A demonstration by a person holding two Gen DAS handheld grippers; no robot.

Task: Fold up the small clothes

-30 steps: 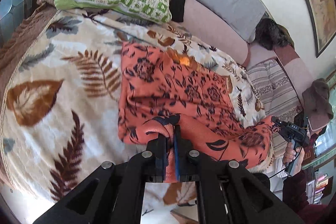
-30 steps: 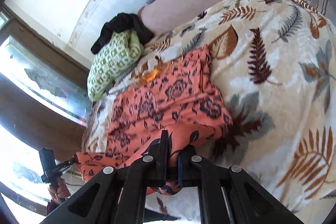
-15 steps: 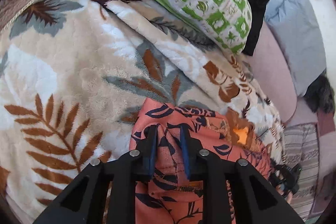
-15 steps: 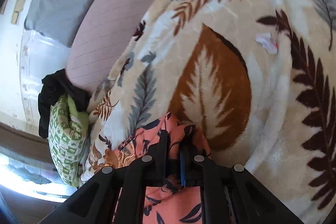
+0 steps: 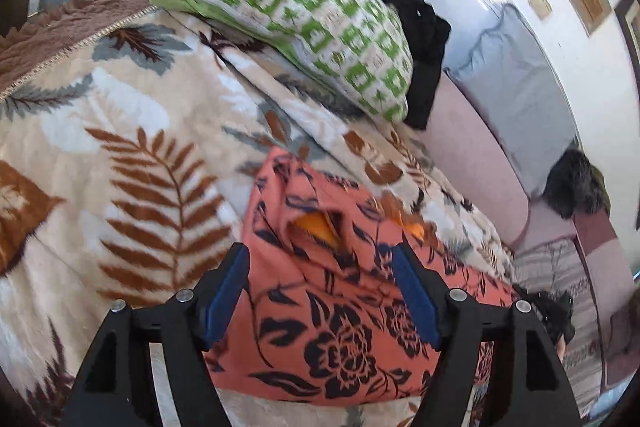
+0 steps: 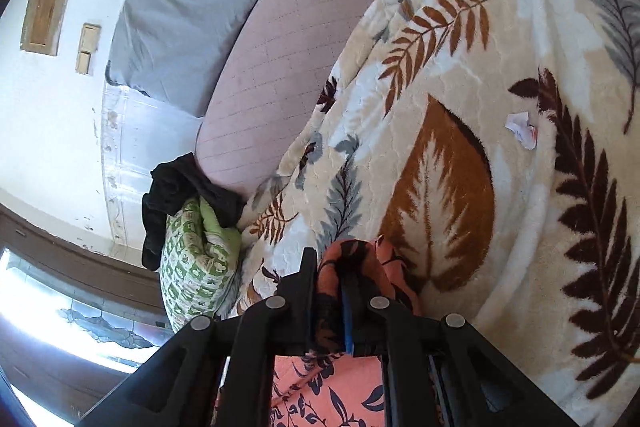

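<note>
An orange garment with a dark floral print (image 5: 340, 315) lies folded over on the leaf-patterned blanket (image 5: 120, 155). My left gripper (image 5: 322, 259) is open, its blue-padded fingers standing on either side of the garment's folded edge without holding it. In the right wrist view my right gripper (image 6: 330, 267) is shut on a bunched corner of the same garment (image 6: 352, 263), low over the blanket (image 6: 500, 107). More of the garment hangs below the fingers.
A green-and-white pillow (image 5: 288, 15) with a black cloth (image 5: 404, 23) behind it lies at the bed's far end. A pink mattress edge (image 6: 288, 59) and a grey cushion (image 6: 192, 7) run along the wall. A small crumpled paper (image 6: 520, 127) lies on the blanket.
Both grippers carried the garment's edge forward over itself toward the pillow. The left gripper has opened and let go of the cloth; the right still grips its corner.
</note>
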